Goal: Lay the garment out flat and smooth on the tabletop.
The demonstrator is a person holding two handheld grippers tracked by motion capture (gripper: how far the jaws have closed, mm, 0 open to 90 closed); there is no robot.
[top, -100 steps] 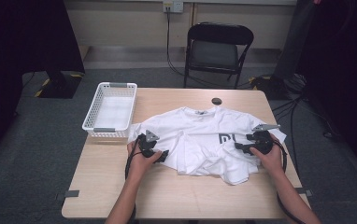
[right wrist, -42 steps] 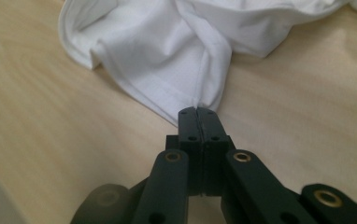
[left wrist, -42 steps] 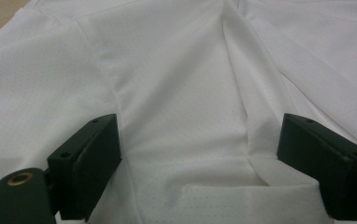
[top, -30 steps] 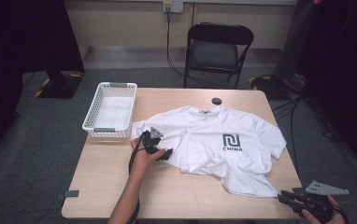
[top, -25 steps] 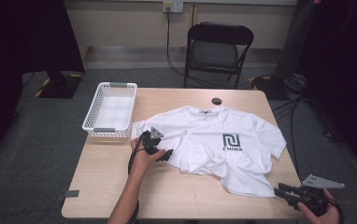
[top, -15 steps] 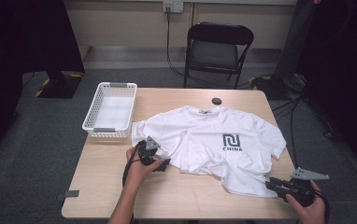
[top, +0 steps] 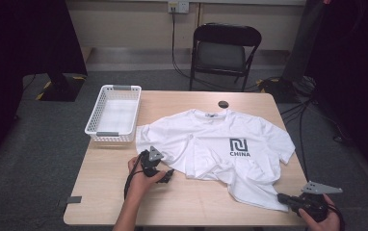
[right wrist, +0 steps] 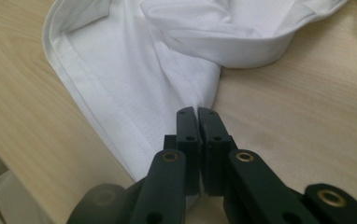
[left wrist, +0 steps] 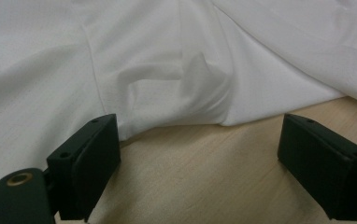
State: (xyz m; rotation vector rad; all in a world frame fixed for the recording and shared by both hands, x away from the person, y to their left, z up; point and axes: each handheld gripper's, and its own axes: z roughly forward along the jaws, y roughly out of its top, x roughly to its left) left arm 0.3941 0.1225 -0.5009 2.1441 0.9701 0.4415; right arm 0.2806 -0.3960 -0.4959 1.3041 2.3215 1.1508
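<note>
We see a white T-shirt point(top: 220, 144) spread across the middle of the wooden table point(top: 105, 202), front up w/ a dark logo and "CHINA" print right of centre, its lower part rumpled toward the bottom right of the frame. The left gripper point(top: 165, 174) sits at lower centre-left, just beside the shirt's left edge; in the left gripper view point(left wrist: 204, 177) its jaws stand wide apart w/ bare table between them and the shirt's folded edge just past the tips, not touching as far as we can tell. The right gripper point(top: 283, 197) is at the bottom right corner of the frame, at the shirt's lowest hem; in the right gripper view point(right wrist: 197, 114) the jaws are pressed together, pinching the white hem of the shirt point(right wrist: 134, 70), fabric bunched at the tips. A white plastic basket point(top: 98, 126) sits at the upper left of the table, near the shirt's sleeve. A small dark round object point(top: 223, 104) lies near the table's far edge, above the collar; can't tell what it is. A black folding chair point(top: 225, 48) stands behind the table, top centre.
</note>
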